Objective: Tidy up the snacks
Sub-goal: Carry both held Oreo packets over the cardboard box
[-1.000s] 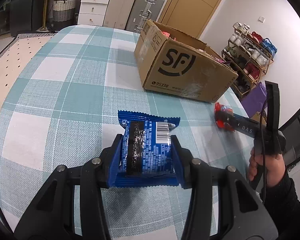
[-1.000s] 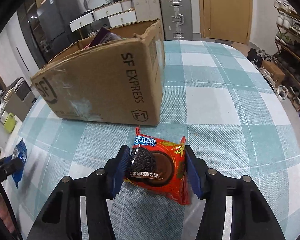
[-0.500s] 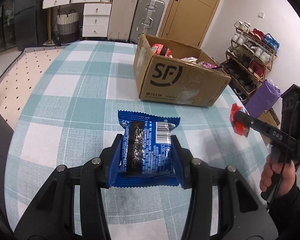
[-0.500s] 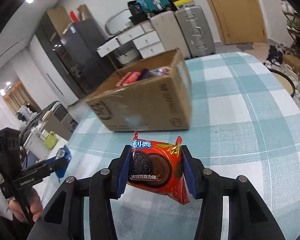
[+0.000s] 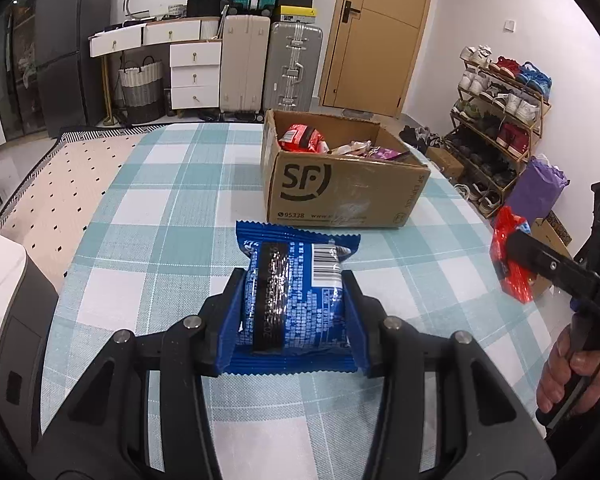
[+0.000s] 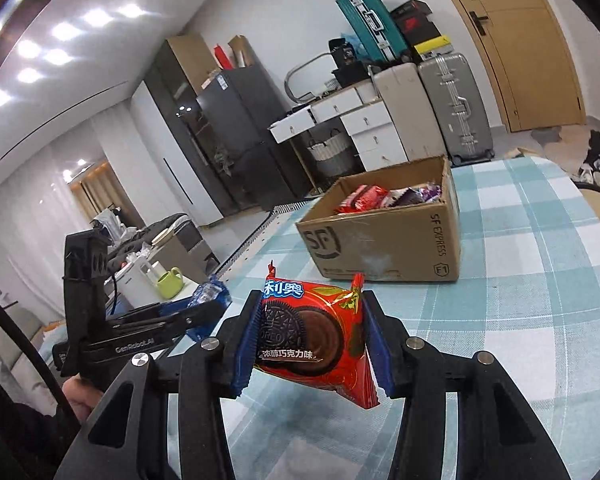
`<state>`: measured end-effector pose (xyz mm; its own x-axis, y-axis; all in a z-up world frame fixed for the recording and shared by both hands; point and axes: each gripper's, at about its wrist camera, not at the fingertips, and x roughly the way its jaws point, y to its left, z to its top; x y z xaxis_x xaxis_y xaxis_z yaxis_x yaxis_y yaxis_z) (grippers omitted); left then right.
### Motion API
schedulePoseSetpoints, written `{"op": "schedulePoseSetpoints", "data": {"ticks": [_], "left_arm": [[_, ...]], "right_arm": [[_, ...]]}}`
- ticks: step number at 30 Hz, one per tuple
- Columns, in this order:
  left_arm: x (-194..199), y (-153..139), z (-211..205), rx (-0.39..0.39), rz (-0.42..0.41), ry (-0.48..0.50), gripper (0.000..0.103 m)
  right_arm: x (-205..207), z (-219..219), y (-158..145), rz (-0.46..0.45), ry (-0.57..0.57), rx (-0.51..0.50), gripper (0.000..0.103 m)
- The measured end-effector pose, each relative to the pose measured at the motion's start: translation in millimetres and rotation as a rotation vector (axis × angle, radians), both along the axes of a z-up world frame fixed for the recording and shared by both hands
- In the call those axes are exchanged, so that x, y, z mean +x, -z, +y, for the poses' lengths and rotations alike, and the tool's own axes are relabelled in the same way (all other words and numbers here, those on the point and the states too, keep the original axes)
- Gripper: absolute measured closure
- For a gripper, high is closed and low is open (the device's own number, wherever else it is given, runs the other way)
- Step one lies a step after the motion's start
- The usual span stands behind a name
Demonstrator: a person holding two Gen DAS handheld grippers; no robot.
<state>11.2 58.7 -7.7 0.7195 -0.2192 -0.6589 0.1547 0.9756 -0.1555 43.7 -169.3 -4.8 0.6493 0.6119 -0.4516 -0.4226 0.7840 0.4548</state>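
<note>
My left gripper is shut on a blue snack packet and holds it above the checked tablecloth. The right gripper is shut on a red Oreo packet, also lifted off the table. An open cardboard SF box with several snack packets inside stands ahead on the table. In the left wrist view the right gripper with its red packet hangs at the right edge, held by a hand. The right wrist view shows the left gripper at the left and the box beyond.
Beyond the table stand suitcases, white drawers, a wicker basket and a wooden door. A shoe rack and a purple bag are to the right. A green mug sits on a side unit.
Both grippers have risen off the table with their packets. The right one has tilted upward, so more of the room shows. The box now sits lower and farther off in both views.
</note>
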Motion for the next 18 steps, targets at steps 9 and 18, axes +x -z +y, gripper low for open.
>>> {"op": "schedulePoseSetpoints", "data": {"ticks": [9,18], "left_arm": [[-28,-30,-10,0.004,-0.066,0.028,0.060],[-37,-61,-9,0.003,-0.123,0.032,0.060]], "right_arm": [[-37,-5,-29,-0.076,-0.004,0.000,0.055],[-44,-7,-65,-0.138,0.002,-0.019,0.055]]}}
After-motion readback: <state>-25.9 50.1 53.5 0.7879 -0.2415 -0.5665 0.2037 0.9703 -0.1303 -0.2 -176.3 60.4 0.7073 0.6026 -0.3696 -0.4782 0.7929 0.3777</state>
